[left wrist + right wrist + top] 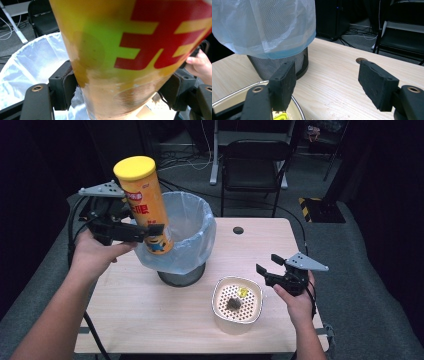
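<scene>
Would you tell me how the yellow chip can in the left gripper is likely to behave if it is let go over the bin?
The chip can looks stiff: the left gripper clamps its lower part without visible denting. Its tall round shape would probably roll if laid flat. Held tilted at the near edge of the lined bin, it might catch the rim and tip.

From my remote station this looks to me like a lab or a recording studio, not a home. The light wooden table (pixel 280 245) stands on grey carpet among dark walls, with loose cables (pixel 187 162) on the floor, a black folding chair (pixel 252 165) behind it and a white stand leg (pixel 215 155) (maybe for equipment, I cannot tell). A yellow-black hazard strip (pixel 305 205) lies at the right.
</scene>
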